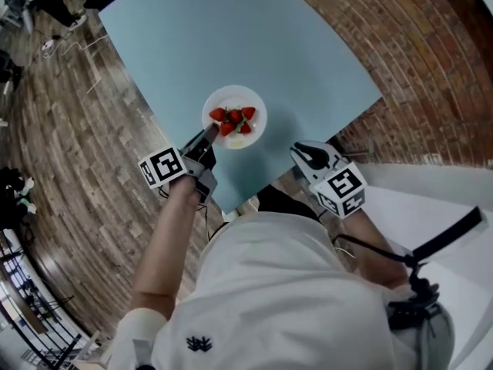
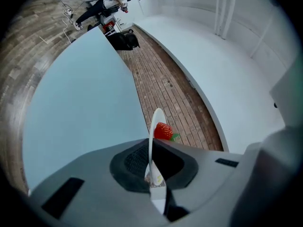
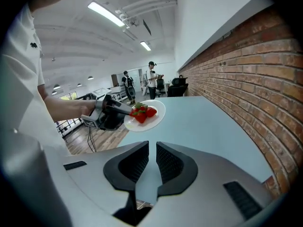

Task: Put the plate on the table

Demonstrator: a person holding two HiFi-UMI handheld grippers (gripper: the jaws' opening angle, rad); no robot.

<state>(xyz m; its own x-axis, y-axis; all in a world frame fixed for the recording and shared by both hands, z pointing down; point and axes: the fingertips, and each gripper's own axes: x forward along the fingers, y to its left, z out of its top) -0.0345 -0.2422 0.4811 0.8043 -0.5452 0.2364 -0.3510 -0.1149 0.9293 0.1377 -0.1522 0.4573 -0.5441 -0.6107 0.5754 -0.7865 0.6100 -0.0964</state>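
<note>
A white plate (image 1: pixel 225 95) with several strawberries (image 1: pixel 233 118) hangs a little above the light-blue table (image 1: pixel 231 29) and casts a shadow on it. My left gripper (image 1: pixel 208 136) is shut on the plate's near rim. In the left gripper view the plate (image 2: pixel 156 115) stands edge-on between the jaws of the left gripper (image 2: pixel 152 148), with one strawberry (image 2: pixel 163 130) showing. The right gripper view shows the plate (image 3: pixel 159 109), the strawberries (image 3: pixel 143 113) and the left gripper (image 3: pixel 111 112) over the table (image 3: pixel 199 122). My right gripper (image 1: pixel 304 151) (image 3: pixel 152 145) hovers at the table's near edge, shut and empty.
Red brick paving (image 1: pixel 400 37) lies to the right of the table and wood flooring (image 1: pixel 69 129) to the left. A white counter (image 1: pixel 431 199) runs at the near right. People (image 3: pixel 151 79) stand far off across the room. A black bag (image 2: pixel 124 40) sits beyond the table.
</note>
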